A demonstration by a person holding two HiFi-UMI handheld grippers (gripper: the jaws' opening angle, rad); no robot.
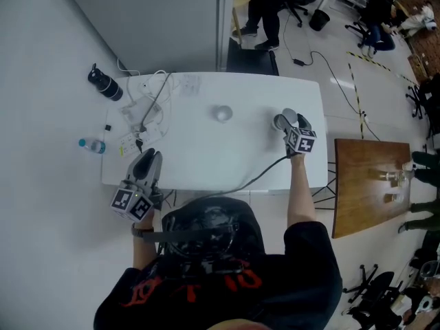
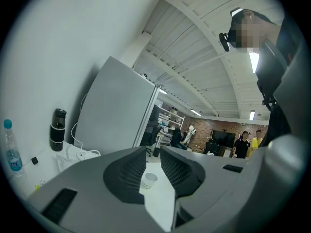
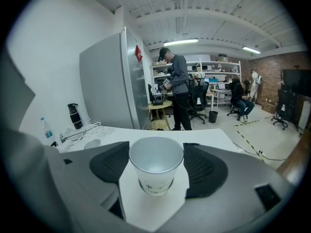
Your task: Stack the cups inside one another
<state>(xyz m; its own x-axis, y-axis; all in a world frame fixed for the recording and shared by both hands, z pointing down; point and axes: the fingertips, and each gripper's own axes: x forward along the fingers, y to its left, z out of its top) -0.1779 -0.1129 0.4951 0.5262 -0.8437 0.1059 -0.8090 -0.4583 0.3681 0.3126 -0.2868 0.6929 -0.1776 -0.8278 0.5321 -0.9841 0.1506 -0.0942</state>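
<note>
The cup (image 3: 155, 168) is seen upright on the right part of the white table (image 1: 206, 163), caught at its rim between the two pads of the right gripper (image 3: 156, 152), which is clenched on it from both sides; whether its base rests on the tabletop or hangs just above it cannot be told. Its open mouth is turned upward and some print is seen low on its wall. The second cup (image 1: 221, 113) is found standing alone near the middle of the table, well apart from the first, to its left in the head view. The left gripper (image 2: 154, 154) is held at the table's front left edge with its jaws released, a narrow gap left between them and nothing gripped; the second cup is seen far off through that gap. At the table's left end a tangle of white cables (image 1: 141, 119), a black bottle (image 1: 104, 84) and a clear water bottle (image 1: 91, 145) are laid. A wooden table (image 1: 364, 198) is placed to the right.
</note>
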